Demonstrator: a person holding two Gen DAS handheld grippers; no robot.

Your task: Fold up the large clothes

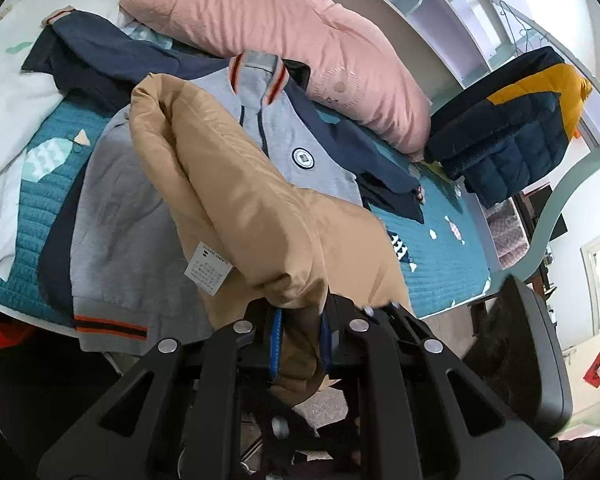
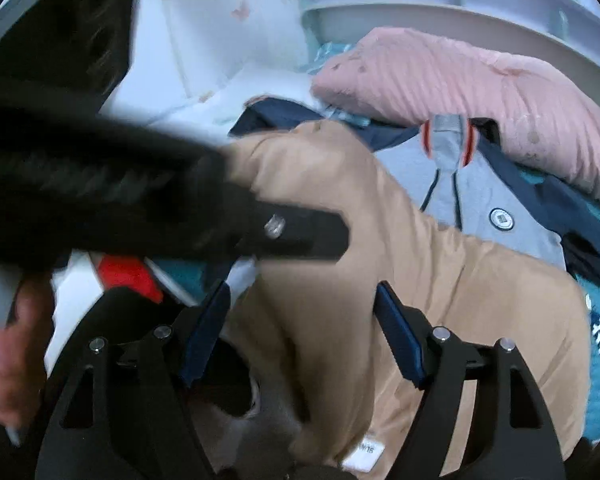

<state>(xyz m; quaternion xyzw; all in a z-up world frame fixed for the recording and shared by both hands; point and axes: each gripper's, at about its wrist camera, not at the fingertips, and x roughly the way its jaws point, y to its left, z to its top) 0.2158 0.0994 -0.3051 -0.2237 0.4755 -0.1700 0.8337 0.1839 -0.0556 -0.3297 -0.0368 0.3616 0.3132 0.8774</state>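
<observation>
Black linkage arms fill the bottom of the left wrist view, and between them the left claw [image 1: 300, 344] is pinched almost shut on a bunched fold of the tan jacket [image 1: 236, 184], with cloth squeezed between its blue pads [image 1: 275, 340] and a ribbed hem hanging just below them. From that grip the tan jacket rises toward the upper left of the frame as a thick folded ridge, with a white care label [image 1: 208, 270] showing on its underside at centre left. It lies across a grey and navy jacket [image 1: 300, 128] spread on the bed, whose striped collar sits at upper centre and whose round badge sits just right of the tan ridge. The bed's teal quilt [image 1: 440, 256] shows at right and lower left. A pink pillow [image 1: 284, 28] runs across the top, and a navy and yellow padded coat [image 1: 508, 128] sits at the right, apart from the tan jacket. In the blurred right wrist view the right claw [image 2: 302, 332] stands about half open, its blue pads [image 2: 400, 340] set either side of the tan cloth, which passes between them at bottom centre; whether either pad touches the fabric cannot be told. The other claw's black body crosses that frame from the left, and a hand [image 2: 8, 356] shows at the lower left edge.
</observation>
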